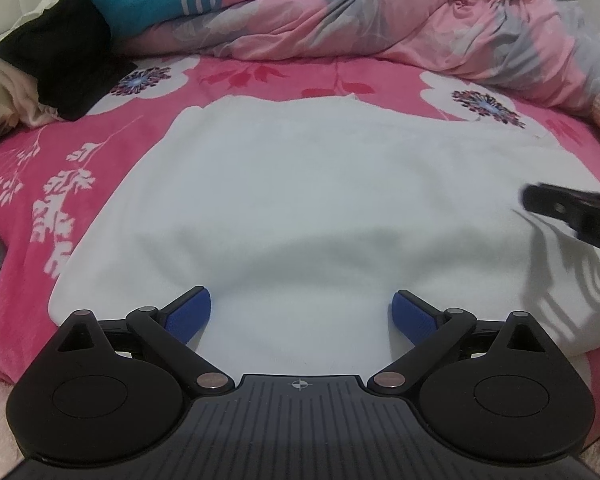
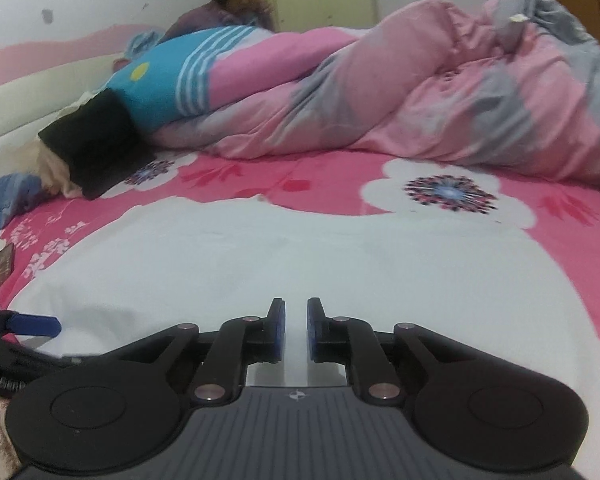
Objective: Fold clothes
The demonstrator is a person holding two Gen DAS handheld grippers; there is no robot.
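A white, soft folded garment [image 1: 300, 208] lies flat on the pink floral bed sheet [image 1: 60, 184], filling the centre of both views, with a rumpled pink-and-grey quilt [image 1: 400, 20] at twelve o'clock and a black folded cloth [image 1: 60, 64] at ten o'clock. The left gripper [image 1: 301, 314] hovers over the near edge with its jaws wide apart and empty, while the right gripper [image 2: 296, 328] has its jaws only slightly apart with nothing between them. A fold looks just finished; the next move likely calls for gripping an edge to fold again.
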